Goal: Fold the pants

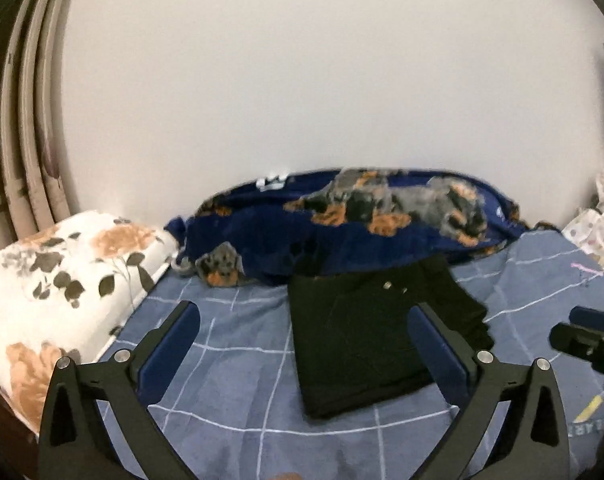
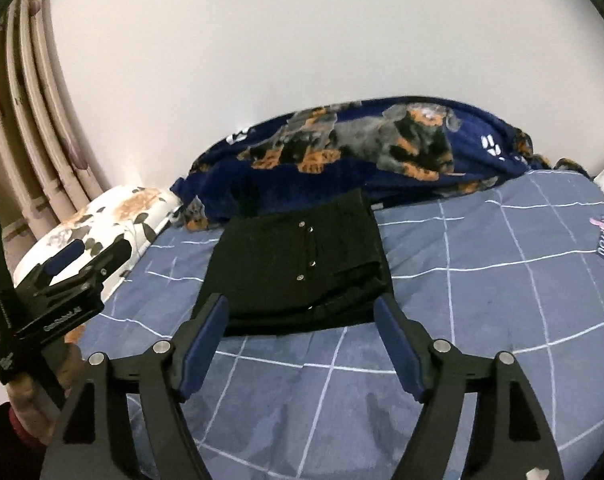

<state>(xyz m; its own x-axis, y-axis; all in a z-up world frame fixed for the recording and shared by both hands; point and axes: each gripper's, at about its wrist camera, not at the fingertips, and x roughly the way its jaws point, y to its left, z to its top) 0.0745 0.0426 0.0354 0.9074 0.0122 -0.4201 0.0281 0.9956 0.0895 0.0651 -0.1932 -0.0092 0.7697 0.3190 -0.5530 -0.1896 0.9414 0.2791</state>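
Black pants (image 2: pixel 302 264) lie folded in a compact rectangle mid-bed on the blue checked sheet (image 2: pixel 482 280), near the dog-print blanket (image 2: pixel 382 148); left gripper (image 1: pixel 306 344) and right gripper (image 2: pixel 302 340) gape wide, empty, clear of cloth; folding looks finished, next only withdrawing or smoothing.

Black pants (image 2: pixel 302 264) are seen on a blue bedsheet (image 2: pixel 482 300) gridded in white; a navy blanket (image 2: pixel 362 148) is patterned with dogs, a white pillow (image 1: pixel 62 280) with flowers.

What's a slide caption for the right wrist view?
Right tool open and empty above folded black pants on blue checked bedsheet; left tool at left.
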